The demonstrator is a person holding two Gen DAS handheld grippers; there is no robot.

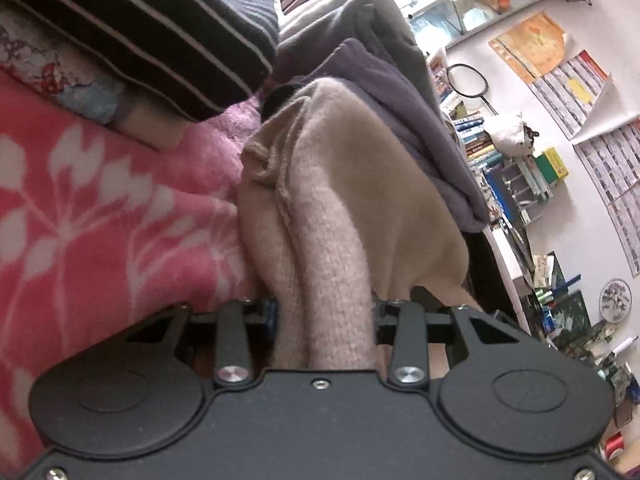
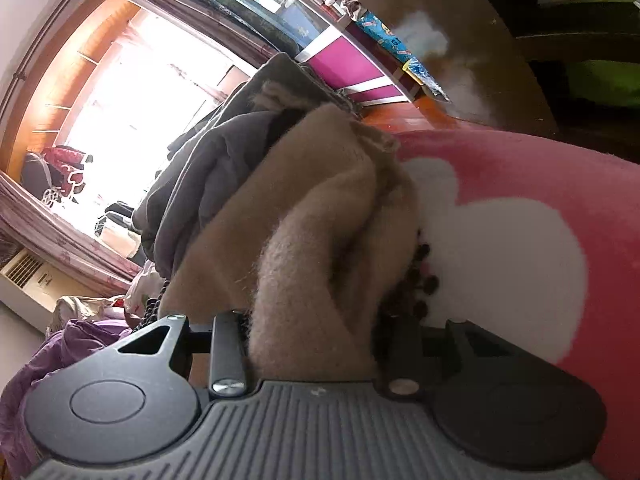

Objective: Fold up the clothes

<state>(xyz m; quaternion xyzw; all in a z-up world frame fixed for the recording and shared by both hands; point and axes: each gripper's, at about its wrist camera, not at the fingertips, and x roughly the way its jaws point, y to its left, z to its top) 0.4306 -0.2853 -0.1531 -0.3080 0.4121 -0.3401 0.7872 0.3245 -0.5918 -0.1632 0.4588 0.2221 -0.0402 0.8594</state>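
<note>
Under me lies a pink fleece blanket (image 1: pixel 100 216) with a white flower pattern, spread over a bed, and a black pillow with pale stripes (image 1: pixel 160 28) sits at its far end. Beyond the bed, my left camera shows a wall hung with calendars (image 1: pixel 576 84) and a shelf crammed with books (image 1: pixel 484 152); a badminton racket (image 1: pixel 468 80) leans there too. My right camera looks toward a bright window (image 2: pixel 132 108) with a wooden frame and a magenta cabinet (image 2: pixel 348 64) beside it. The tan knitted sweater (image 1: pixel 340 208) hangs bunched right in front of both my claws, with a grey-purple garment (image 1: pixel 404 108) heaped just behind it. A thick fold of the sweater runs straight back between the fingers of my left gripper (image 1: pixel 324 312), which pinches it from both sides. My right gripper (image 2: pixel 316 332) likewise has a roll of the tan knit wedged between its fingers, and I hold it pinched, though the fuzzy wool hides the finger pads, so the grip looks firm rather than proven. A string of dark beads (image 2: pixel 424 276) shows beside the sweater on the right.
</note>
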